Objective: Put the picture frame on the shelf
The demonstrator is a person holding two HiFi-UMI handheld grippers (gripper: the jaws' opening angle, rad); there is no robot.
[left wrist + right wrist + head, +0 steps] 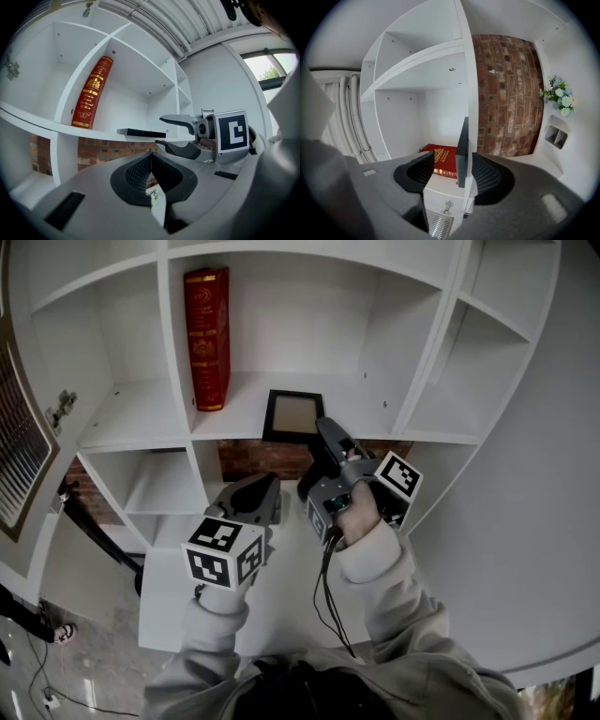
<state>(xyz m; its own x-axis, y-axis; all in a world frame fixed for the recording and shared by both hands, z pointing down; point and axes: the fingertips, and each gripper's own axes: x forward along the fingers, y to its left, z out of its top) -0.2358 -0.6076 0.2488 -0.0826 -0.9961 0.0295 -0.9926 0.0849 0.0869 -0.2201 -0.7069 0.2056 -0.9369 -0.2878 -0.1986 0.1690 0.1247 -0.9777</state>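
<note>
The black picture frame [293, 415] lies flat on the white shelf board [375, 413], to the right of an upright red book [207, 338]. My right gripper [325, 430] is at the frame's near edge, jaws open on either side of it. In the right gripper view the frame [462, 150] shows edge-on between the pads [487, 176], with a gap to each. The left gripper view shows the frame [140, 133] flat on the board and the right gripper [174, 132] standing wide. My left gripper [265, 491] hangs lower and to the left, shut and empty [150, 157].
The shelf unit has several white compartments with upright dividers [180, 352]. Red brick wall [253, 457] shows behind the lower compartment. A curved white wall [534, 521] runs along the right. White flowers [558, 96] stand at the right. A cable [328, 601] hangs from the right gripper.
</note>
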